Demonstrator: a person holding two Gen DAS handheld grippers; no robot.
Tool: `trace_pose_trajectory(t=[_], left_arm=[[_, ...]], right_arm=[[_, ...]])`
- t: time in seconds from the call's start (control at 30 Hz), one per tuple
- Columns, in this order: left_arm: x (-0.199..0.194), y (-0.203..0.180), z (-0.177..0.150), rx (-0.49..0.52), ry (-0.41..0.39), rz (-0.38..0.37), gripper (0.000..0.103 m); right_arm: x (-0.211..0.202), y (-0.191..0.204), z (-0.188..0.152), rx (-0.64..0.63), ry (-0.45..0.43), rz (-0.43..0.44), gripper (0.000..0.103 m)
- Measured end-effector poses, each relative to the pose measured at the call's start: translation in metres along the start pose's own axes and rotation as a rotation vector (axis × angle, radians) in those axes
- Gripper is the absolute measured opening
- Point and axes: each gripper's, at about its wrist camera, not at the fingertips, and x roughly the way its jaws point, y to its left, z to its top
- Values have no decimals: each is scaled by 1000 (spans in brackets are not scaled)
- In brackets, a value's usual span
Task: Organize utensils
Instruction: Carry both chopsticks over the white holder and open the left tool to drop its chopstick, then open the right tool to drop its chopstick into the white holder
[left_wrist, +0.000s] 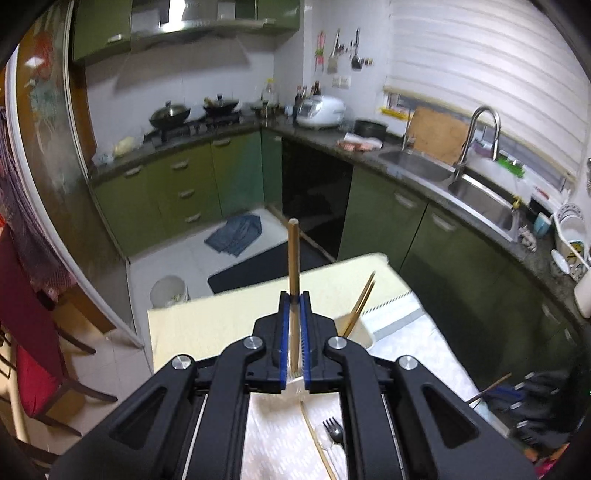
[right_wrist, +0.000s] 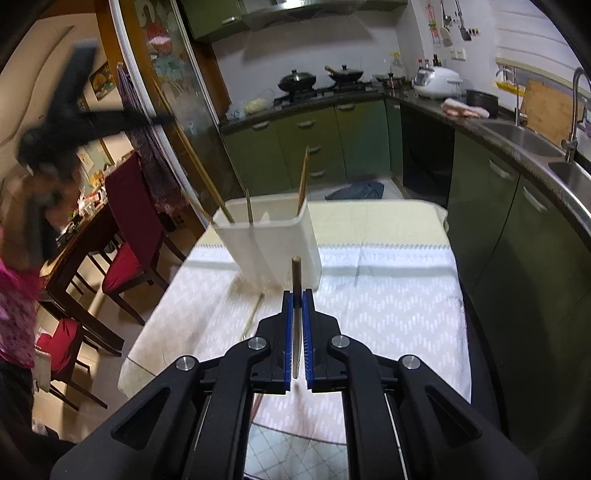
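Note:
My left gripper is shut on a wooden chopstick that sticks up past its tips, high above the table. It shows blurred at the left of the right wrist view. My right gripper is shut on another wooden chopstick, close in front of a white utensil holder that has several chopsticks standing in it. The holder shows just right of my left gripper. A loose chopstick and a black fork lie on the tablecloth below it.
The table has a white patterned cloth with a yellow far strip. Red dining chairs stand to its left. Green cabinets and a sink run along the right. A bin and a blue rag are on the floor.

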Motion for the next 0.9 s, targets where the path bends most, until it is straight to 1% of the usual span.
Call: trace_pose_trajectory(t=[0.07, 0.2, 0.27, 0.33, 0.37, 0.4, 0.43, 0.47, 0.5, 0.57, 0.73, 0.9], left_arm=[[22, 2, -8, -5, 41, -1, 6], [55, 5, -23, -16, 94, -14, 6], [65, 5, -27, -23, 113, -23, 6], [67, 7, -32, -31, 112, -32, 6], [65, 7, -32, -32, 107, -38, 10], [63, 8, -31, -35, 101, -43, 21], [59, 8, -31, -40, 89, -43, 30], [52, 10, -30, -46, 63, -44, 47], [44, 8, -29, -42, 43, -44, 53], [31, 8, -28, -31, 14, -42, 53], [-5, 12, -35, -58, -45, -80, 53], [-28, 15, -61, -64, -60, -108, 53]], right_arm=[[-6, 4, 11, -12, -22, -4, 6], [-23, 16, 42, -41, -92, 2, 6], [-29, 21, 57, -48, -121, 5, 6], [-33, 24, 74, -52, -157, 2, 6], [-34, 26, 83, -51, -173, 1, 6], [-35, 27, 91, -50, -188, 5, 6], [-34, 28, 98, -49, -200, 3, 6], [-34, 30, 106, -47, -208, 3, 6], [-33, 31, 112, -43, -217, 6, 6], [-29, 34, 125, -37, -235, 10, 6], [-19, 38, 157, -21, -281, 11, 6], [-2, 43, 181, -17, -309, -7, 6]])
